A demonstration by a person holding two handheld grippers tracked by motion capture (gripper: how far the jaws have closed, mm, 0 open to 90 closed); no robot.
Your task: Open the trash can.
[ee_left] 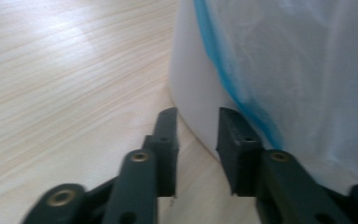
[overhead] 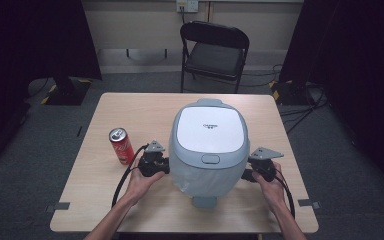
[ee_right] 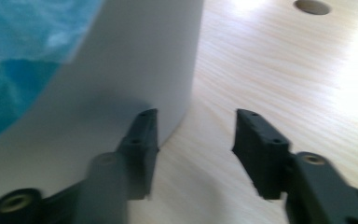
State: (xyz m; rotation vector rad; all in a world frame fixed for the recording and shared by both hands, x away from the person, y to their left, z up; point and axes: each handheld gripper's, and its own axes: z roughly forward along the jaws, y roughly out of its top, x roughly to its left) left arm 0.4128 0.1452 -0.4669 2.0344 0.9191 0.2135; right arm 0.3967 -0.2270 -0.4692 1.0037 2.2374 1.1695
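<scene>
Forearms came in over the near edge of the wooden table (overhead: 130, 107), each hand carrying a black gripper. Between them, near the middle of the table and a little toward its near edge, stood a large grey-and-white rice cooker (overhead: 208, 145) with its lid down, its lower body wrapped in thin clear plastic film with a blue strip (ee_left: 228, 79).

At the cooker's left side was the left gripper (overhead: 163, 165), low and just beside the wall. In the left gripper view its jaws stood a little apart, pads (ee_left: 167, 135) bare, with the cooker's white wall right ahead of the gap and nothing pinched between them.

At the cooker's right side was the right gripper (overhead: 247, 174). In the right gripper view its jaws stood clearly apart, one pad (ee_right: 142, 135) close against the grey wall, the other over bare wood; they gripped nothing.

Left of the cooker, toward the table's left edge, stood a red drink can (overhead: 121, 145), upright, near the left gripper but apart from it. Beyond the far edge a black folding chair (overhead: 214, 52) faced the table.
</scene>
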